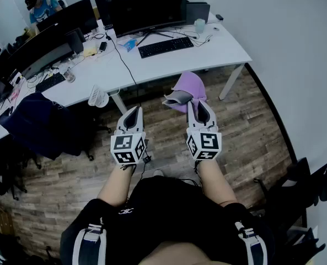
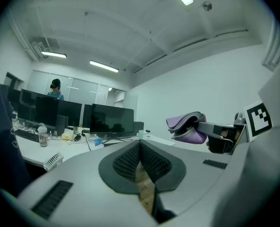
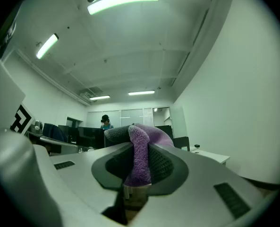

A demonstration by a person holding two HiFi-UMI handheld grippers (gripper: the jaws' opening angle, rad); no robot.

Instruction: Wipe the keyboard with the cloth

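Observation:
A black keyboard [image 1: 165,47] lies on the white desk [image 1: 207,57] in front of a dark monitor [image 1: 146,9]. My right gripper [image 1: 199,105] is held over the wooden floor, well short of the desk, shut on a purple and grey cloth [image 1: 188,91] that hangs forward from its jaws. In the right gripper view the cloth [image 3: 140,157] is pinched between the pads. My left gripper [image 1: 131,116] sits beside it to the left, jaws closed with nothing between them; the left gripper view also shows the cloth [image 2: 188,127] at its right.
A second desk [image 1: 80,87] to the left carries more monitors, another keyboard [image 1: 49,82] and clutter. A small white fan [image 1: 97,96] hangs at its edge. A dark chair [image 1: 42,123] stands left, another chair [image 1: 312,184] right. A person [image 1: 41,5] sits far back.

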